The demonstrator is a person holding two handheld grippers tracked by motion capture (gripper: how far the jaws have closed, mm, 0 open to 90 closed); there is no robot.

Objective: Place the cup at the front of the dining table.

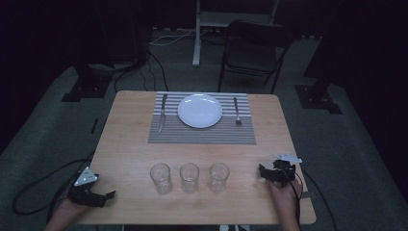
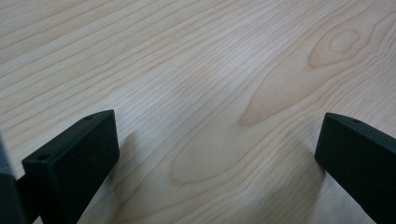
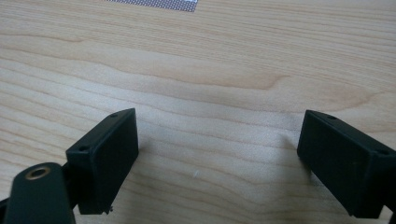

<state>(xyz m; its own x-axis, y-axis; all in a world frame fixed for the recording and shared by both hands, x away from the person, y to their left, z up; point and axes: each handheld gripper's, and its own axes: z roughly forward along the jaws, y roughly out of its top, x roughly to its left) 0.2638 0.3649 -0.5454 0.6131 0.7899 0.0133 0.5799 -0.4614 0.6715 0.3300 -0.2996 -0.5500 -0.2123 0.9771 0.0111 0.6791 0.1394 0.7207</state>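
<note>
Two black handheld grippers are resting on a pale wooden table (image 1: 125,144), each with jaws spread wide and holding nothing. The left gripper (image 1: 109,195) is sitting at seven o'clock, the right gripper (image 1: 262,172) at five. Three clear drinking glasses (image 1: 189,177) are standing in a row between them, the rightmost glass (image 1: 219,176) lying just beside the right jaws, so that hand is likely nearer. A round white plate (image 1: 200,110) is waiting on a grey striped placemat (image 1: 202,134) at twelve o'clock.
</note>
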